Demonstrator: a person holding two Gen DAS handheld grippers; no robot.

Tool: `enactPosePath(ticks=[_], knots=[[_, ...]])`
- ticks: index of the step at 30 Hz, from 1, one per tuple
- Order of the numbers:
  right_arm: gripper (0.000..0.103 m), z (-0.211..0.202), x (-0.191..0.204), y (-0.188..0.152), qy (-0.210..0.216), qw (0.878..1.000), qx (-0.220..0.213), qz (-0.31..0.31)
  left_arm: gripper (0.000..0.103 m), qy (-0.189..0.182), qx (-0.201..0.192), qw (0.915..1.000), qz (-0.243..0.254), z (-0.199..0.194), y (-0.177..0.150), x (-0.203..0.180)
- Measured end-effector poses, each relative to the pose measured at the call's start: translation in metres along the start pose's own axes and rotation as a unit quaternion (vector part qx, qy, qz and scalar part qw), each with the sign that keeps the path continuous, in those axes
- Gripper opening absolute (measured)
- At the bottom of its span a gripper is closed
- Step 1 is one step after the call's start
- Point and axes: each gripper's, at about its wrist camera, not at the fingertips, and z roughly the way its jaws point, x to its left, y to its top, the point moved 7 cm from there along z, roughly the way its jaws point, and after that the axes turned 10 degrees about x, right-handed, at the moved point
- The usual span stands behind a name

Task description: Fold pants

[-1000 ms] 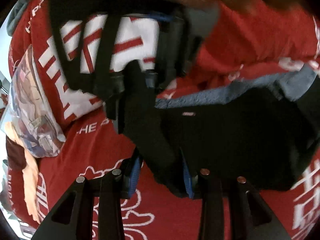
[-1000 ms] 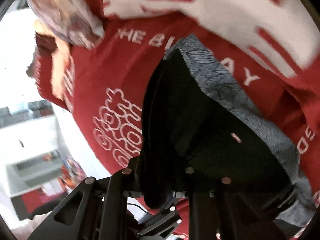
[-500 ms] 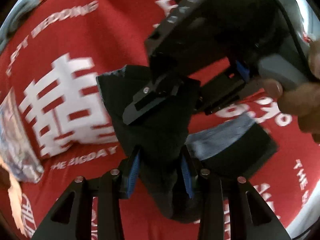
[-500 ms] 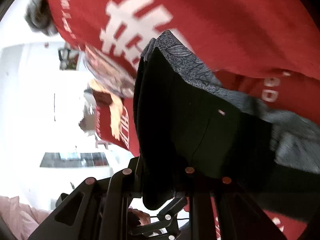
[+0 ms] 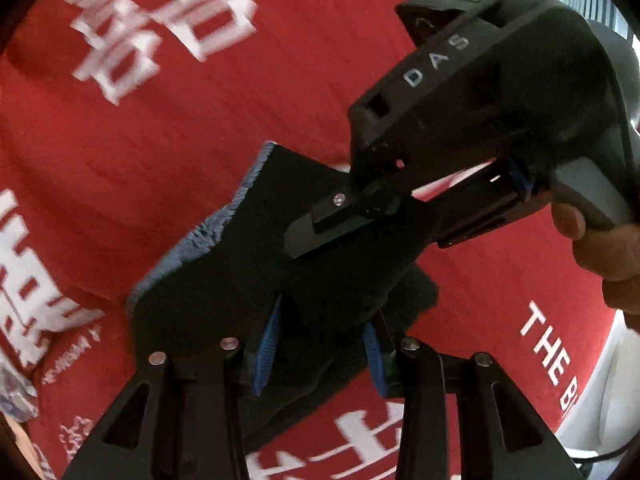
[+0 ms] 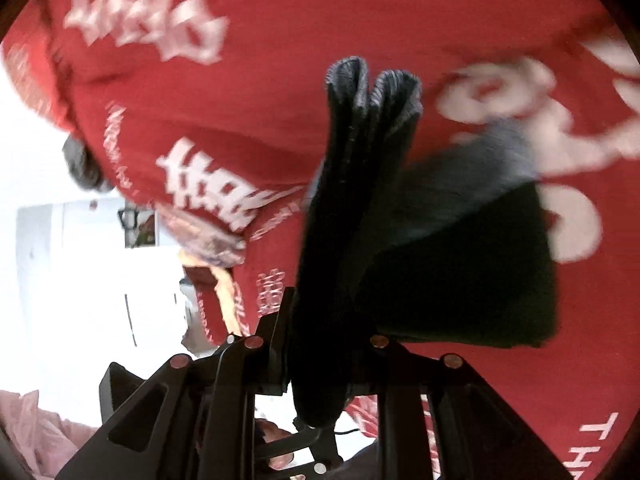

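Note:
The black pants [image 5: 248, 280] with a grey patterned waistband [image 5: 208, 236] hang folded above a red cloth. My left gripper [image 5: 320, 344] is shut on the pants' lower edge, the fabric bunched between its blue pads [image 5: 266, 344]. My right gripper [image 5: 360, 216] shows in the left wrist view, clamped on the pants' upper right part. In the right wrist view my right gripper [image 6: 320, 356] is shut on the pants [image 6: 440, 264], whose doubled waistband edge [image 6: 372, 92] stands up ahead.
A red cloth with white characters and lettering [image 5: 200, 100] covers the surface under both grippers; it also fills the right wrist view [image 6: 400, 8]. Patterned and orange fabric [image 6: 216, 252] lies at its left edge. A bright white room [image 6: 60, 260] lies beyond.
Both grippers have swung with the pants held between them. The right gripper has come closer to the left one, and the waistband has turned edge-on in the right wrist view.

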Motion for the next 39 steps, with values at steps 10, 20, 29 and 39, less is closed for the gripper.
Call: enactPosePath(ticks=[10,20,29,39], knots=[[0.03,0.008,-0.07,-0.004,-0.022,0.998,0.004,0.05,0.072,-0.031,0.069,0.9969,-0.023,0.025,-0.021,0.008],[0.031,-0.029,-0.05,-0.022,-0.211,0.977,-0.029,0.017,0.072,0.033,0.106,0.974,-0.197,0.005,-0.054,0.137],[0.033,-0.013,-0.065,-0.037,-0.184,0.98,-0.021,0.075,0.075,0.002,0.177,0.9478,-0.265,0.047,-0.102,0.167],[0.03,-0.003,-0.06,-0.032,-0.291,0.956,-0.013,0.027,0.084,-0.005,0.179,0.9445,-0.275,0.049,-0.103,0.168]])
